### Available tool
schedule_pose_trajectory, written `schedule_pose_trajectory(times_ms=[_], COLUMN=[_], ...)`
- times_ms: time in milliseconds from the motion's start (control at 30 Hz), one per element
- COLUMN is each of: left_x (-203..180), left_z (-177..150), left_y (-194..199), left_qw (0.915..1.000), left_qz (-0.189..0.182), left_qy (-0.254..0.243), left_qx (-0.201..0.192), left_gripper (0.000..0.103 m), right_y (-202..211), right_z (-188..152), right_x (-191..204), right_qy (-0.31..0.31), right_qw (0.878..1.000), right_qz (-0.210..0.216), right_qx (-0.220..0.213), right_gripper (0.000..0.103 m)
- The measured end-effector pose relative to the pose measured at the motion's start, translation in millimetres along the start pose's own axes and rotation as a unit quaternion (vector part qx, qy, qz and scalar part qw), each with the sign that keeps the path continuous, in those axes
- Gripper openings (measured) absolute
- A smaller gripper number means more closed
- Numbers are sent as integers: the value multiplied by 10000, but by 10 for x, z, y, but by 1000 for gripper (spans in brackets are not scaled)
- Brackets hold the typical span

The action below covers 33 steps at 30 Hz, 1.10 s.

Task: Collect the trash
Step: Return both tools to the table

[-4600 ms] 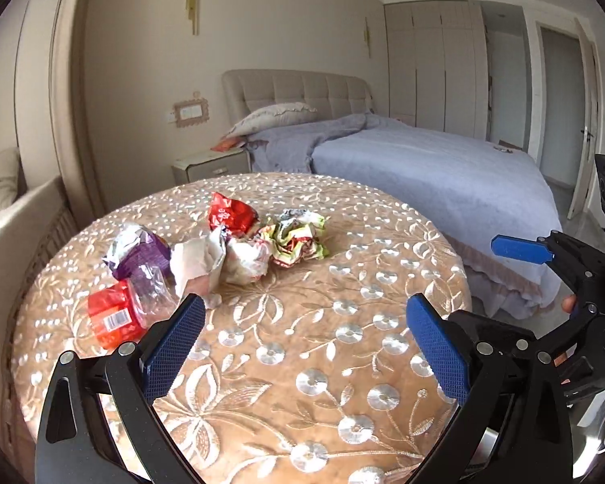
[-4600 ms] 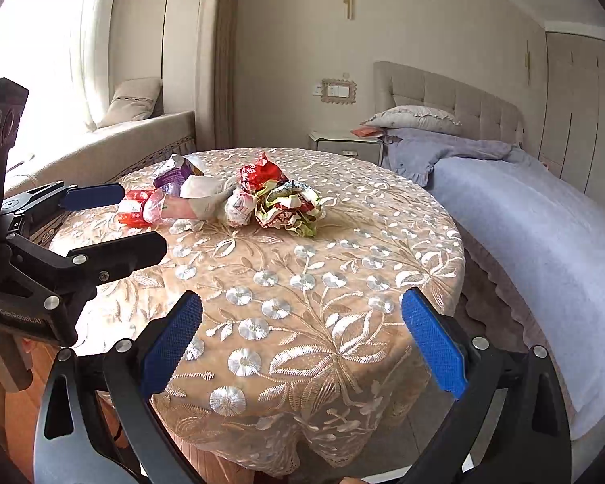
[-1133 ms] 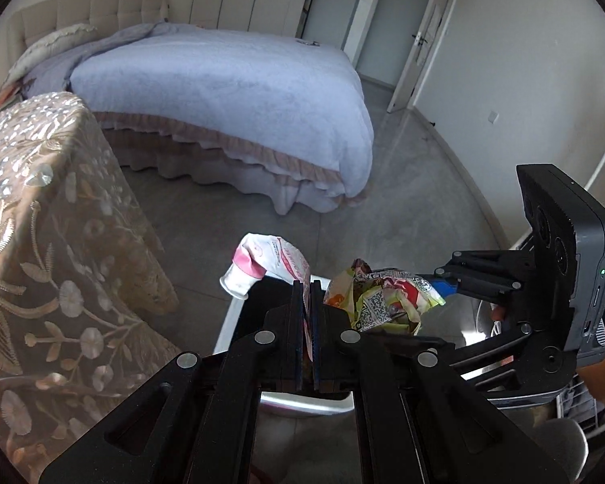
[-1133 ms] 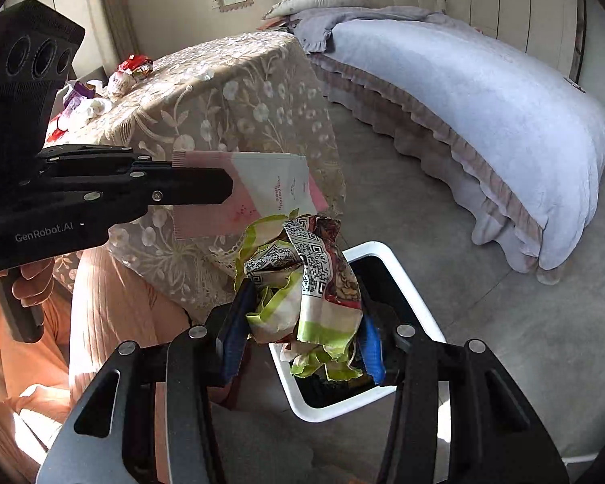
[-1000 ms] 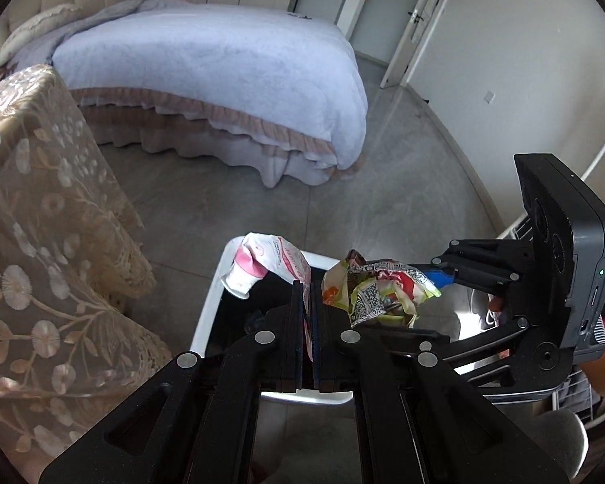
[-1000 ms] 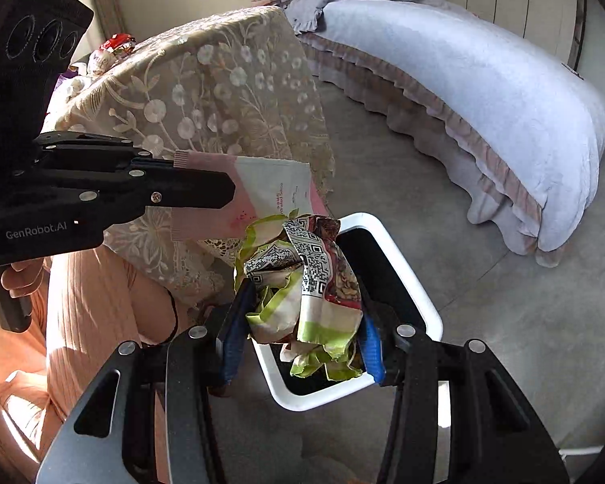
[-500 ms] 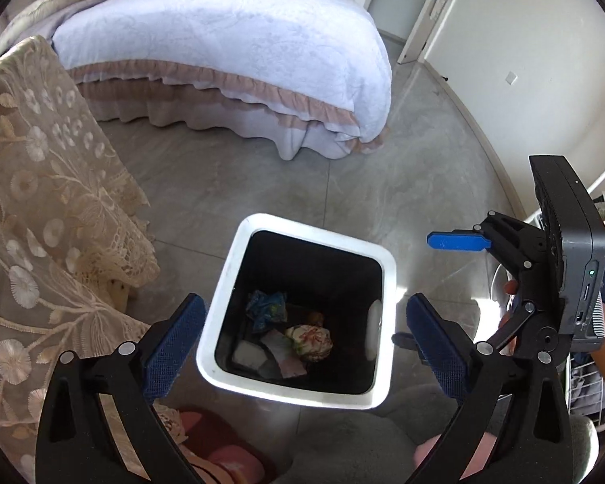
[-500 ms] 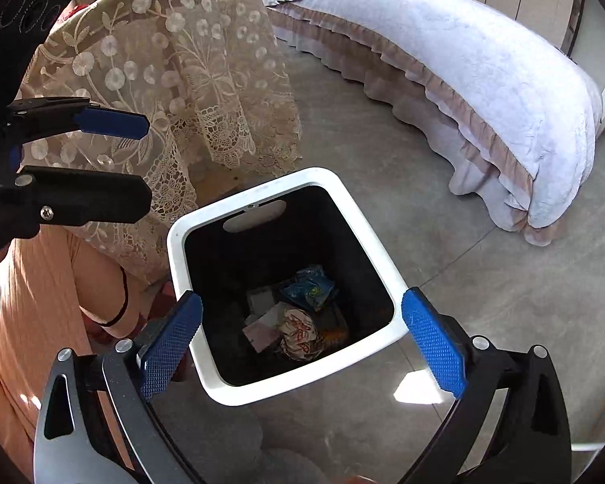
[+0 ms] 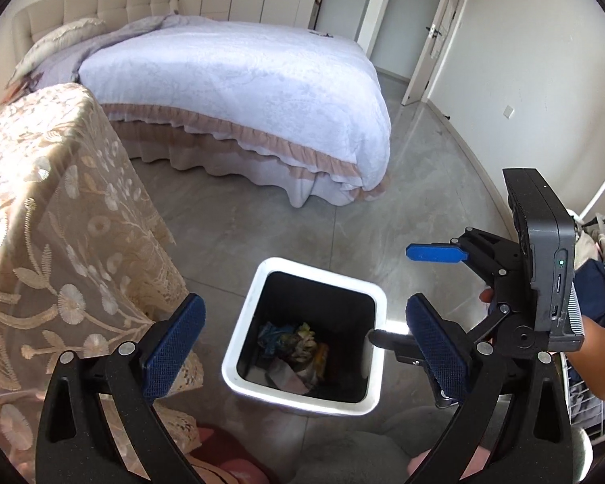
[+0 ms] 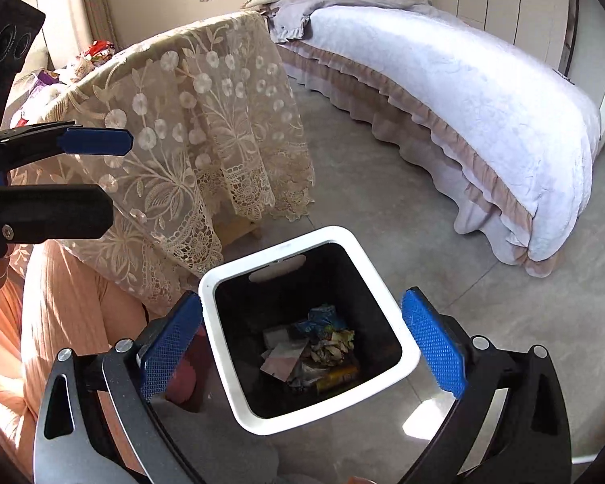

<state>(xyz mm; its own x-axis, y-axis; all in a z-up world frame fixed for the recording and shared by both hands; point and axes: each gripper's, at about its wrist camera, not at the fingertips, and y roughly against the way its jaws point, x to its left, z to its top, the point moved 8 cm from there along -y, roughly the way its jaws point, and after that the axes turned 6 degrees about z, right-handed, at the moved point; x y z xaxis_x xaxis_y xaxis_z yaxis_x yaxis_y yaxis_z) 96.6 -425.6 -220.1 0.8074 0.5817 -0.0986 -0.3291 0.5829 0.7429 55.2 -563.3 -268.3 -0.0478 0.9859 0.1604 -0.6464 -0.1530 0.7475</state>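
**Both grippers empty above the bin**

The left gripper (image 9: 304, 341) hangs over the white-rimmed bin (image 9: 238, 336) with its jaws spread as wide as they go, nothing between the blue pads. The right gripper (image 10: 300, 341) is the same: jaws fully apart, holding nothing; they have just been opening. In the left wrist view the right gripper sits at about three o'clock of the bin, a hand behind it.

The trash (image 10: 314, 353) lies at the bottom of the bin: a crumpled yellow-green wrapper, a pale pink packet, something blue at its twelve o'clock and other scraps I cannot make out. The bin stands on the grey floor just beside the draped table (image 10: 189, 121), which is at its ten o'clock in the right wrist view.

More trash (image 10: 99, 49) sits on the tabletop, at its far edge: a red wrapper and a purple one. The bed (image 10: 455, 80) fills the one to three o'clock side, well apart from the bin. A leg in peach trousers (image 10: 68, 306) shows at eight o'clock
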Motion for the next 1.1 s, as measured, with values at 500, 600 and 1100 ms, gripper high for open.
schedule_pose_trajectory(times_ms=[500, 600, 1100], left_x=[918, 1174, 2430], left_z=[72, -3, -514], left_y=[1279, 1496, 2430], left_qw=[9807, 9732, 9289], left_qz=[1489, 1804, 3053], left_qy=[475, 634, 1450], left_qx=[-1171, -1279, -1515], left_gripper=[98, 98, 98], right_y=[273, 266, -37], right_z=[1043, 1221, 1830], right_x=[1213, 1524, 3025], right_qy=[1139, 1447, 2909], right_qw=[9843, 9768, 9347], right_qz=[915, 1118, 1645], right_qx=[-993, -1116, -1212], right_gripper=[98, 99, 98])
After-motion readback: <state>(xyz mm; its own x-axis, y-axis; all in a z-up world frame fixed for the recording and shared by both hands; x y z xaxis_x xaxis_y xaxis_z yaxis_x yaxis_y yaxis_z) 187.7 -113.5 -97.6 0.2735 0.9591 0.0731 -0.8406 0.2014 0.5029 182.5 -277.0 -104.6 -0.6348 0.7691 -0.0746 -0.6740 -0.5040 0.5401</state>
